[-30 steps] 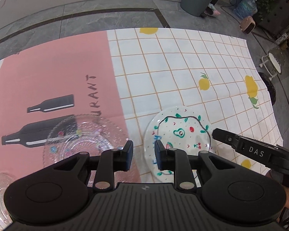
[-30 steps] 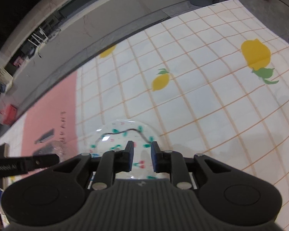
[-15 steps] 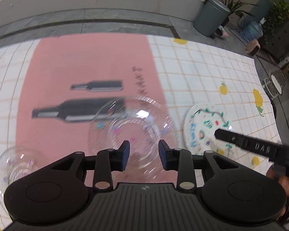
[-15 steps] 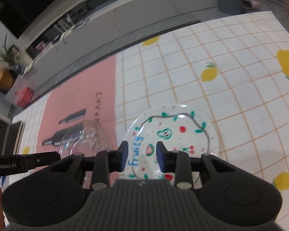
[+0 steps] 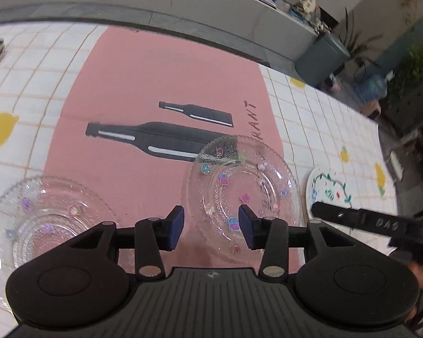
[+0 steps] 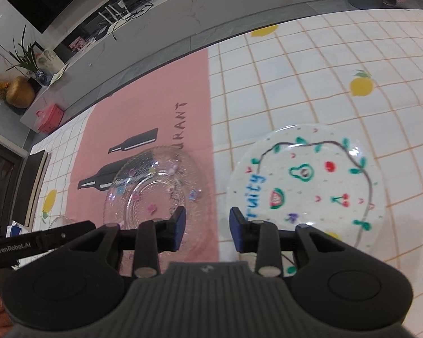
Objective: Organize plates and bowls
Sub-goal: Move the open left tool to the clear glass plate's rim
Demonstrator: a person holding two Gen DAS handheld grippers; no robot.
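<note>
Tongs, left [image 5: 210, 226] opening and right [image 6: 207, 229] parted, both empty, above beaded round glass plate [image 5: 244, 194].

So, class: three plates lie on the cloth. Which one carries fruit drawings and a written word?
The fruit plate, on the white checked cloth. The two clear beaded plates show only small flower stickers.

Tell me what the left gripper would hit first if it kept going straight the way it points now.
Probably the pink part of the tablecloth, close by the near left edge of the middle glass plate. The left gripper is empty, its jaws opening; its line seems to fall just beside that plate, though depth is hard to judge.
</note>
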